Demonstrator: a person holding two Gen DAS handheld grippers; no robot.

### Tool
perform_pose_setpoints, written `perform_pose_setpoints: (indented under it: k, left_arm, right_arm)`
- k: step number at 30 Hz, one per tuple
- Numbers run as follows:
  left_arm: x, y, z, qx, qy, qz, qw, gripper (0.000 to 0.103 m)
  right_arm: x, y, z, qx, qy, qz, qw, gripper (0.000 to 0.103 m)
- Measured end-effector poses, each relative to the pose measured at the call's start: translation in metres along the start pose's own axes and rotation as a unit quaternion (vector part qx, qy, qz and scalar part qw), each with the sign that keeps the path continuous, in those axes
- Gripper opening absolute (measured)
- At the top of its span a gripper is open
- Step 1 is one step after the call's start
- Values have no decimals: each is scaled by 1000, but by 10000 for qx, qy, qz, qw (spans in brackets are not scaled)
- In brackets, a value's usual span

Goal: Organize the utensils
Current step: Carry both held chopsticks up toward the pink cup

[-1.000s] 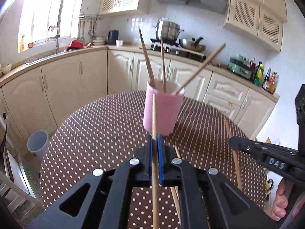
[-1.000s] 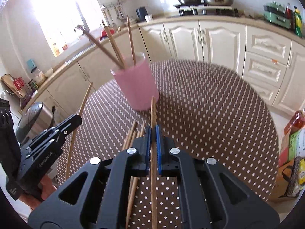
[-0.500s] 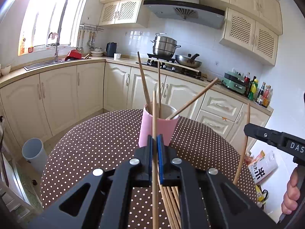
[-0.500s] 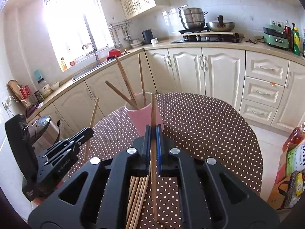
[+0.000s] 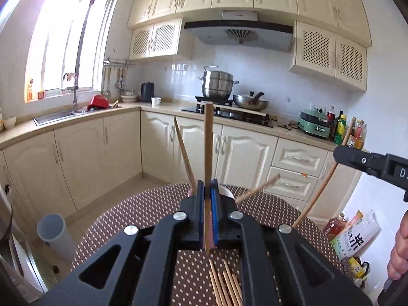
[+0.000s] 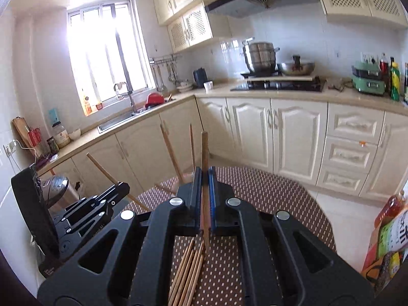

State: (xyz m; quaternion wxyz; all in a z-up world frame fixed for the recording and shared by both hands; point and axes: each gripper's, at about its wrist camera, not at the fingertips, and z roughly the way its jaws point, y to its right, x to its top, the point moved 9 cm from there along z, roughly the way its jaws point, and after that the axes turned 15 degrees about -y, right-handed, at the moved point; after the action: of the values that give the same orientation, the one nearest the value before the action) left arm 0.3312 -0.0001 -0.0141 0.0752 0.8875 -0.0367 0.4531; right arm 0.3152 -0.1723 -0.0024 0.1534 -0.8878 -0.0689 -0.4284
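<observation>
Both your grippers have come up a good bit since a second ago: the polka-dot table (image 5: 153,214) sat high in both wrist views then, now it's low and the cabinets fill the view. Your left gripper (image 5: 208,191) is pinching one wooden chopstick (image 5: 208,153) that stands nearly upright between the blue pads, top end reaching up in front of the stove. Your right gripper (image 6: 204,176) is clamped the same way on its own chopstick (image 6: 204,153).

Right under your fingers, near the table's closest edge, a loose bundle of chopsticks (image 6: 188,270) lies flat on the brown dotted cloth. Past the fingertips, the pink cup (image 5: 189,191) is almost fully hidden now, just a sliver showing beside the left jaw; before it stood in plain sight. The sticks already in it (image 5: 185,153) still fan out above.

Writing: the right gripper's body in the left view shows a "D" at the frame edge, and the bag (image 5: 357,239) on the floor beyond the table's right edge has a big "米" on it.
</observation>
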Motion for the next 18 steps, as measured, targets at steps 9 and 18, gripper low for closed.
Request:
perform_pose_setpoints:
  k: [9, 18]
  left_arm:
    - [45, -10, -15, 286, 289, 187, 9990, 6]
    - [81, -11, -22, 338, 378, 254, 9984, 6]
  right_arm:
    - [50, -1, -14, -48, 392, -74, 9992, 6]
    - [91, -10, -5, 16, 588, -218, 9980, 6]
